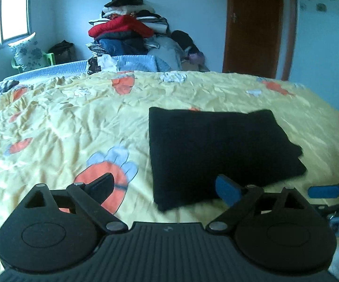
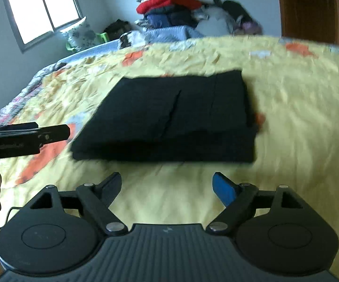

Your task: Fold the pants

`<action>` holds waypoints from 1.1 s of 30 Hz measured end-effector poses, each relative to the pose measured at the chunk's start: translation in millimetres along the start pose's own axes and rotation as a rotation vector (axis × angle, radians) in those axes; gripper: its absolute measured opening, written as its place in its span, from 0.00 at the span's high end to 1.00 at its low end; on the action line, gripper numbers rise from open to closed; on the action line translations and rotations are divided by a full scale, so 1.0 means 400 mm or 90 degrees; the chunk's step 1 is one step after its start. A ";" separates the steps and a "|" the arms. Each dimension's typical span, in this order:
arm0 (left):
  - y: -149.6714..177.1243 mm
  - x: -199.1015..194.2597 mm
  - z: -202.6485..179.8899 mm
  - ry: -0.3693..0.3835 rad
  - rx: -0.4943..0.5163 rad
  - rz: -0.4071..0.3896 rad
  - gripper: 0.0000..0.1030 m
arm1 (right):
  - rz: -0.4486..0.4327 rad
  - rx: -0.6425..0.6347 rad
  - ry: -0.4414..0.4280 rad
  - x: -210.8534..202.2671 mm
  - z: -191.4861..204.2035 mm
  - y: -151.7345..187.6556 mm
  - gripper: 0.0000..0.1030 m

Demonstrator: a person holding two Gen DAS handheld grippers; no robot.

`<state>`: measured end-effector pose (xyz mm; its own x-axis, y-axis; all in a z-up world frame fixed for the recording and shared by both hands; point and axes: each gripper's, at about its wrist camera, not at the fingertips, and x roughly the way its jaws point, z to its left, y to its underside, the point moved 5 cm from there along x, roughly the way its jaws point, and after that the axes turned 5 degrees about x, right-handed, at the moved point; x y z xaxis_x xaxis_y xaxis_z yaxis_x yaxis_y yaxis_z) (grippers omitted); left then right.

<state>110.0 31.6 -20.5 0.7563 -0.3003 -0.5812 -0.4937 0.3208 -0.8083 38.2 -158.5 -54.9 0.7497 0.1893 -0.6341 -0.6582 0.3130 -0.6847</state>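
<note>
- Both grippers hang wide open over the bed with nothing between their fingers: my left gripper (image 1: pixel 167 188) sits above the near left corner of the pants, and my right gripper (image 2: pixel 169 188) sits just short of their near edge
- Under everything I see the bed (image 1: pixel 63 122), covered by a crumpled yellow sheet printed with orange and pale blue shapes
- At the far side of the room a door (image 1: pixel 254 23) of brown wood stands to the right, and a window (image 2: pixel 42 9) glows bright at the left
- Behind the bed a tall pile of clothes (image 1: pixel 127 28) is stacked against the wall, a red garment near its top
- On the sheet the pants (image 2: pixel 171 117) lie flat, black, folded into a compact rectangle with stacked layers showing along the near edge; neither gripper touches them
- From the right wrist view my left gripper's black body pokes in at the left edge, level with the near left corner of the pants
- From the left wrist view a blue fingertip (image 1: pixel 324 191) of my right gripper shows at the far right, apart from the pants
</note>
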 end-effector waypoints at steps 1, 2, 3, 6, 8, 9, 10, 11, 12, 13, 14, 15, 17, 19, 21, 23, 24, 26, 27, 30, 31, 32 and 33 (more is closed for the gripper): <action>0.007 -0.029 0.003 0.011 -0.003 0.008 0.07 | 0.008 0.030 -0.045 -0.013 -0.003 0.014 0.18; 0.009 -0.059 0.010 0.030 -0.011 0.015 0.07 | 0.021 0.070 -0.111 -0.030 -0.006 0.025 0.18; 0.007 -0.089 0.019 0.050 -0.023 0.012 0.06 | 0.034 0.109 -0.180 -0.045 -0.006 0.031 0.18; 0.005 -0.126 0.032 0.067 -0.065 -0.022 0.00 | 0.009 0.155 -0.262 -0.097 -0.011 0.033 0.09; 0.019 -0.086 0.010 0.054 -0.065 0.005 0.00 | -0.025 0.115 -0.161 -0.090 -0.022 0.028 0.07; 0.032 -0.060 -0.005 0.046 -0.063 0.022 0.01 | -0.032 0.091 -0.090 -0.075 -0.028 0.028 0.07; 0.048 -0.033 -0.019 0.033 -0.067 0.031 0.02 | -0.037 0.058 -0.013 -0.059 -0.032 0.032 0.07; 0.063 -0.015 -0.032 0.016 -0.068 0.036 0.02 | -0.045 0.028 0.032 -0.048 -0.028 0.038 0.07; 0.078 0.003 -0.044 -0.008 -0.068 0.040 0.03 | -0.054 -0.005 0.065 -0.040 -0.022 0.046 0.07; 0.091 0.018 -0.053 -0.028 -0.069 0.041 0.03 | -0.062 -0.035 0.091 -0.033 -0.014 0.054 0.07; 0.102 0.030 -0.060 -0.042 -0.066 0.038 0.02 | -0.072 -0.054 0.110 -0.027 -0.007 0.061 0.07; 0.113 0.041 -0.068 -0.058 -0.064 0.039 0.02 | -0.080 -0.066 0.123 -0.022 -0.002 0.067 0.07; 0.128 0.059 -0.075 -0.067 -0.067 0.044 0.02 | -0.082 -0.078 0.142 -0.008 0.003 0.080 0.07; 0.138 0.069 -0.080 -0.064 -0.070 0.045 0.02 | -0.083 -0.089 0.154 0.002 0.005 0.094 0.07; 0.146 0.073 -0.080 -0.072 -0.073 0.044 0.01 | -0.087 -0.091 0.164 0.005 0.007 0.103 0.07; 0.151 0.075 -0.080 -0.077 -0.077 0.042 0.01 | -0.090 -0.083 0.163 0.008 0.001 0.114 0.07; 0.154 0.075 -0.080 -0.078 -0.079 0.043 0.01 | -0.093 -0.078 0.166 0.011 -0.002 0.113 0.07; 0.159 0.079 -0.080 -0.079 -0.081 0.046 0.01 | -0.095 -0.074 0.176 0.009 -0.006 0.118 0.07; 0.160 0.081 -0.081 -0.079 -0.080 0.047 0.01 | -0.094 -0.073 0.179 0.010 -0.007 0.121 0.07; 0.164 0.081 -0.087 -0.079 -0.076 0.047 0.01 | -0.093 -0.062 0.179 0.012 -0.014 0.124 0.07; 0.165 0.082 -0.089 -0.079 -0.074 0.047 0.01 | -0.092 -0.060 0.177 0.013 -0.015 0.125 0.07; 0.166 0.082 -0.091 -0.079 -0.071 0.048 0.01 | -0.092 -0.059 0.177 0.014 -0.014 0.127 0.07; 0.167 0.082 -0.095 -0.078 -0.068 0.049 0.01 | -0.090 -0.060 0.176 0.016 -0.013 0.128 0.07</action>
<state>85.8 9.1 -97.1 0.7581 -0.1650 -0.6309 -0.5898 0.2393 -0.7713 8.9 -146.2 -95.7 0.7956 -0.1145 -0.5949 -0.5616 0.2288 -0.7951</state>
